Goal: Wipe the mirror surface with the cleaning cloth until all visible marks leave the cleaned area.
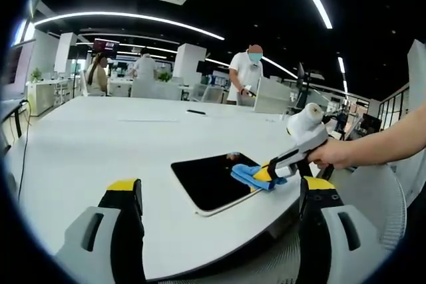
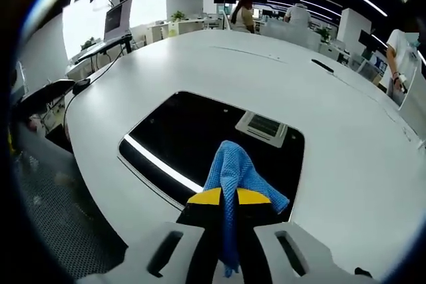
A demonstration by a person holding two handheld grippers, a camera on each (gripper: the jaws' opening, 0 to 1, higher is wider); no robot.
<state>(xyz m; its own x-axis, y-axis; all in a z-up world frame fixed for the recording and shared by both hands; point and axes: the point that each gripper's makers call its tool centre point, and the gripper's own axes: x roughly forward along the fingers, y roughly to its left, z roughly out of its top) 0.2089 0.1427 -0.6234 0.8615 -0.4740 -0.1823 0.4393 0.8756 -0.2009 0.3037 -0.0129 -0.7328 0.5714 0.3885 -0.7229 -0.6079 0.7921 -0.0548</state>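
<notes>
Stretching back into an open office under long ceiling light strips, one large white rounded table point(image 1: 100, 138) is carrying a single flat rectangular mirror with rounded corners point(image 1: 210, 181), which is lying near the table's front edge and reflecting the dark ceiling. Three people are standing or sitting at desks far behind it.

At the bottom of the left gripper view, the left gripper point(image 1: 219, 194) is hovering short of the table edge, its two yellow-tipped jaws standing wide apart with nothing between them.

Further right in that view, a person's bare hand point(image 1: 333, 154) is reaching in from the right edge, arm extended, holding the right gripper point(image 1: 264, 176) angled down toward the mirror's right corner. Its jaws are clamped together on one crumpled blue microfibre cleaning cloth point(image 1: 247, 175), which is pressing against the glass.

From the right gripper view, the cloth point(image 2: 233, 177) is bunching up between the closed yellow tips and resting on the mirror point(image 2: 180, 134) near its nearer edge.
</notes>
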